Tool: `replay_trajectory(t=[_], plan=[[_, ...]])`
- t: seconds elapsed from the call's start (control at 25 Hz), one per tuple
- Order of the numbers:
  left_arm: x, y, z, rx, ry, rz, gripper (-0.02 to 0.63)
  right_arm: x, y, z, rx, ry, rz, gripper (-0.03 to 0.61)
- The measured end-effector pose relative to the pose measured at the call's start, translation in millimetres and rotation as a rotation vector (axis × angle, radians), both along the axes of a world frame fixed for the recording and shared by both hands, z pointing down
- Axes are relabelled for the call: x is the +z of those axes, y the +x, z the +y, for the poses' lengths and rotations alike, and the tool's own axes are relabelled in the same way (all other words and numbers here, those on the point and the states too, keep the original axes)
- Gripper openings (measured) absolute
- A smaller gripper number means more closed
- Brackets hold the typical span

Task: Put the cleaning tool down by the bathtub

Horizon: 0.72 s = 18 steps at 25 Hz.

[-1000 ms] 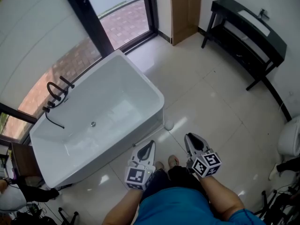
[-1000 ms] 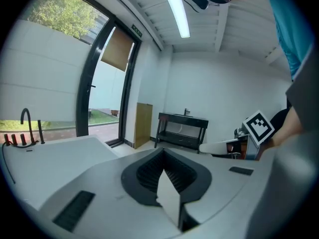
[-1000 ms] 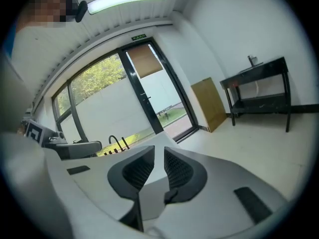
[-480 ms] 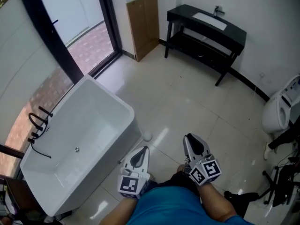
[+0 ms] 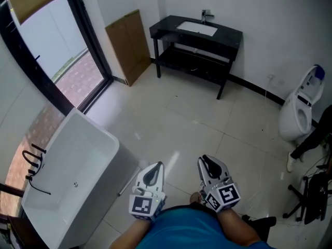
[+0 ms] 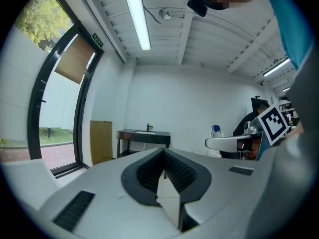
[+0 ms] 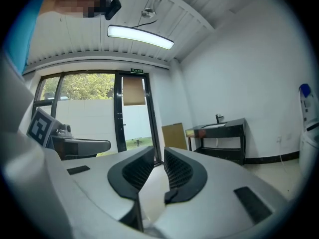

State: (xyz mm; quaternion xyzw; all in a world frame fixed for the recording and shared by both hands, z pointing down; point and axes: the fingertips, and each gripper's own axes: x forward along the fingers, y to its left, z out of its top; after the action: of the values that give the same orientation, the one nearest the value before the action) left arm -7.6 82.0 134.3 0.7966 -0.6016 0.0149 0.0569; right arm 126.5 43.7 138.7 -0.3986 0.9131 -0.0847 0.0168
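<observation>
Left gripper (image 5: 154, 168) was pressed fully together with nothing in it, you could see the ribbed pads meeting in the left gripper view (image 6: 163, 151). The right gripper (image 5: 207, 161) sat just beside it, and its own view (image 7: 158, 151) showed the jaws a little spread with only a narrow gap between them, also empty. Both were held close in front of the person's blue shirt (image 5: 181, 231), pointing away from the body over the pale tile floor (image 5: 207, 118). The cleaning tool (image 5: 127, 180) was down on that floor, a thin pale handle lying at a slant just beside the outer wall of the white bathtub (image 5: 104, 191), left of the left gripper and not touching either gripper. Couldn't make out its head end, honestly. The tub took up the lower left of the head view, with a black faucet (image 5: 32, 160) on its far side next to the big window. Further out, a flat piece of cardboard (image 5: 127, 45) leaned on the wall by the glass door, then came a black vanity (image 5: 228, 35) with a white sink (image 5: 197, 28) against the back wall, and a white toilet (image 5: 295, 115) off to the right.
</observation>
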Motion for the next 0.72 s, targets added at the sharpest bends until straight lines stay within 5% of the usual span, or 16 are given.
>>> replay_trajectory(t=[0.32,0.72], plan=[[-2.7,95.6,-27.2,-0.008,0.026,-0.083,0.003,-9.8,90.5,-26.2,0.056,0.048,0.02,0.002],[4.5,121.0,-31.7,0.056,0.013,-0.079,0.002,1.3,99.6,-11.8,0.085,0.011,0.055,0.002]])
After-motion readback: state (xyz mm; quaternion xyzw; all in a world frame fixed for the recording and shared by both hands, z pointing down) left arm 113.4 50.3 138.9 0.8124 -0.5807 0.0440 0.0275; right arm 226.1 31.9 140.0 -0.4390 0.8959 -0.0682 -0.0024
